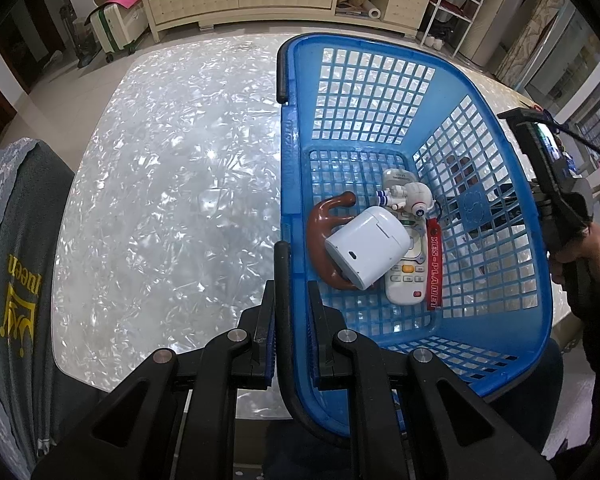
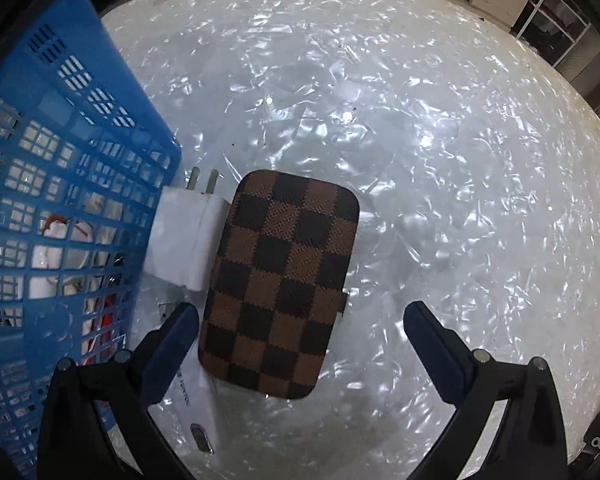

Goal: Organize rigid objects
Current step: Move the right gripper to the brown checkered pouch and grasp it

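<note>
Basket [image 1: 296, 184], blue plastic lattice with a black handle, stands on the pearlescent white table [image 1: 160, 184]. The left gripper [image 1: 291, 320] is clamped on the basket's near rim at the handle, both pads pressed against the wall between them.

Contents, seen from the left wrist view: a white earbud case [image 1: 366, 248] lies on top of a brown curved hook-shaped piece [image 1: 320, 220] and against a white remote control [image 1: 406, 276]. A small white astronaut figure [image 1: 406, 197] rests on the remote's far end, with a red strap [image 1: 434, 264] lettered "XES-PLANET" trailing alongside the remote toward the near wall.

Outside the basket, in the right wrist view, a brown-and-black checkered case [image 2: 280, 284] lies flat on the table. A white plug adapter [image 2: 188, 236] with two metal prongs sits touching its left edge and just beside the basket's outer wall. A further white item with printed text lies partly under the case's near left corner; its identity cannot be determined.

The right gripper [image 2: 300, 328] points down over the checkered case with jaws spread wide. The left finger [image 2: 172, 336] stands at the case's left edge; the right finger is well clear of its right edge. Neither pad is seen pressing on the case.

A grey printed garment [image 1: 16, 280] lies at the table's left edge.
</note>
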Tool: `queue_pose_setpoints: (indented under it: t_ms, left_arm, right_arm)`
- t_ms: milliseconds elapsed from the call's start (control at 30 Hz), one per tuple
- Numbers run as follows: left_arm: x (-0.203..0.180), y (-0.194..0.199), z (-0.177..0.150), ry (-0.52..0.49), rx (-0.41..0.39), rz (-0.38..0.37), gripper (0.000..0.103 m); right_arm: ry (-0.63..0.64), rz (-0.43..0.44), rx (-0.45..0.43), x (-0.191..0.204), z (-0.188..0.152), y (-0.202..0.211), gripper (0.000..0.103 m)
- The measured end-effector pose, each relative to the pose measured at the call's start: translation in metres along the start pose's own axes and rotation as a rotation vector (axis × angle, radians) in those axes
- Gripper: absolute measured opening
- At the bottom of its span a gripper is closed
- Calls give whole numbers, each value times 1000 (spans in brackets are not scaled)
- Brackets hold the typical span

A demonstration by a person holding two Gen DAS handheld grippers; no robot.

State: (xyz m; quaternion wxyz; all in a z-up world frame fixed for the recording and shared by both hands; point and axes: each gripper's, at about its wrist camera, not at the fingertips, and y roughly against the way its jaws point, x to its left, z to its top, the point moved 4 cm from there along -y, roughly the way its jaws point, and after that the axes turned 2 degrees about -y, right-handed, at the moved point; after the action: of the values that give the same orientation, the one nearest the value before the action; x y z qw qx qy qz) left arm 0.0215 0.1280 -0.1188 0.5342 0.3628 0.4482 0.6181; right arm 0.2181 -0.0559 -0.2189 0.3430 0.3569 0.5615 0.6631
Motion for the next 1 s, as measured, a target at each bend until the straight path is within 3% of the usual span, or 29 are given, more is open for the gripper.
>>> queue_pose_setpoints:
  t_ms: [300,400,467,1000]
  left_arm:
    - [-2,0,0,-10,-2,13,14]
    - [-1,0,0,-6,-3,12,14]
    - [-1,0,0,-4,-3,12,14]
    - [0,-2,-1,4,-5,12,14]
  right_arm:
    - [27,-50,-23,12,10,-17,101]
    - [45,-43,-41,17,3,-8,85]
    - [60,-37,-59,17,1,0,68]
    - [-10,-2,-142,-14,-24,46,66]
